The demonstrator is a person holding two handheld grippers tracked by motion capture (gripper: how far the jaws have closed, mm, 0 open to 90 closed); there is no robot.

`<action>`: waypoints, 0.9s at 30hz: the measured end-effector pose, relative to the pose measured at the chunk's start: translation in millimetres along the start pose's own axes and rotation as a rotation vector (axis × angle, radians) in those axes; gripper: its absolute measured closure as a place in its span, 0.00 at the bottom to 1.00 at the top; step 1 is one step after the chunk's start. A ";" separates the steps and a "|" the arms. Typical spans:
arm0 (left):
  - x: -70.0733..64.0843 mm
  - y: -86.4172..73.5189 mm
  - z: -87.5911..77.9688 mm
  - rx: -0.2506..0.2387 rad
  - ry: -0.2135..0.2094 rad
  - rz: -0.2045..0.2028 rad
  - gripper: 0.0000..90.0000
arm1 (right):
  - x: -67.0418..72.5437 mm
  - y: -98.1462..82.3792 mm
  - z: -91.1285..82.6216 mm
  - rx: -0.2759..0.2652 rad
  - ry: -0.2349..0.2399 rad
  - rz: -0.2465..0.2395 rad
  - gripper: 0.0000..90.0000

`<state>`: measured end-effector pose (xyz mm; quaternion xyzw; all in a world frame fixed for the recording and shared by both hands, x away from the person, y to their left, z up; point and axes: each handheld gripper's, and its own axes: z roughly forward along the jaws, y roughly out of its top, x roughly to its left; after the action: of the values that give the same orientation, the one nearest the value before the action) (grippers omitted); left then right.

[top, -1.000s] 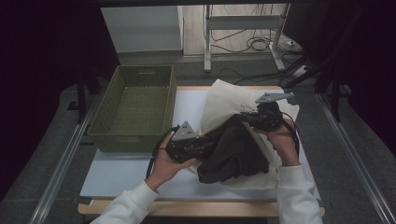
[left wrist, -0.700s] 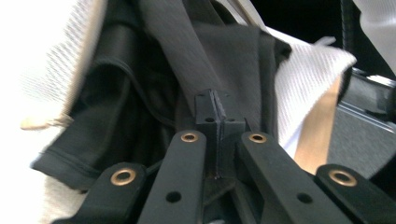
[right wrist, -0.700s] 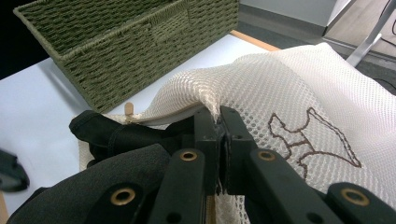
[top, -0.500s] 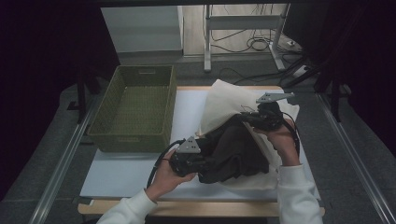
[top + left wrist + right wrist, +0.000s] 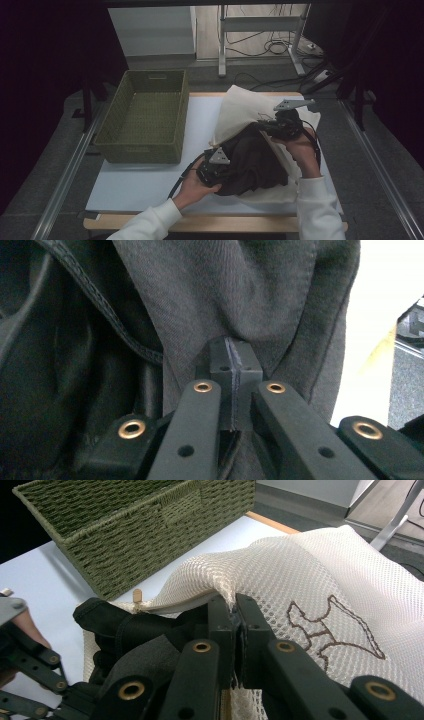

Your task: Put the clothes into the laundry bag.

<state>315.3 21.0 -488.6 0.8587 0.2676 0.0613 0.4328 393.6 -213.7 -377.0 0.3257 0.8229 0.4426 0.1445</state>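
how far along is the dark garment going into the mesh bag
Partly done. The right gripper is shut on the rim of the cream mesh bag, lifting its mouth open. The left gripper is shut on a fold of the dark garment, which lies at the mouth, partly under the raised mesh, mostly outside. Left to do: feeding the rest in. The green basket holds nothing.

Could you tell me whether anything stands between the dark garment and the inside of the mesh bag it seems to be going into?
Nothing visible does. The right gripper holds the mesh bag up by its rim, so its mouth is open, and the dark garment, pinched by the left gripper, lies right at that opening.
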 end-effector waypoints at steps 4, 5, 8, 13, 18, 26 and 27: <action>3.1 2.6 5.6 -0.001 0.014 -0.007 1.00 | 0.7 0.3 0.4 0.004 0.004 -0.001 0.97; 4.2 3.4 6.6 0.004 0.017 -0.005 1.00 | 1.3 0.5 0.3 0.004 0.008 -0.002 0.97; 4.9 6.5 9.0 -0.001 0.025 -0.008 1.00 | 3.1 1.5 -0.6 0.004 0.009 -0.005 0.97; 6.5 13.0 11.1 0.000 0.036 -0.002 1.00 | 3.0 1.2 -0.1 0.008 0.014 -0.006 0.97; 10.9 17.7 14.1 -0.008 0.053 -0.018 1.00 | 4.6 1.7 0.1 0.014 0.020 -0.012 0.97; 16.8 26.3 19.4 -0.019 0.094 -0.033 1.00 | 6.3 2.2 -0.1 0.017 0.030 -0.017 0.97; 17.8 27.4 19.8 -0.021 0.100 -0.030 1.00 | 6.1 2.1 0.0 0.017 0.030 -0.017 0.97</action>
<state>348.2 2.8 -481.8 0.8458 0.3009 0.1006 0.4289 389.9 -208.8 -374.9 0.3131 0.8314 0.4393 0.1335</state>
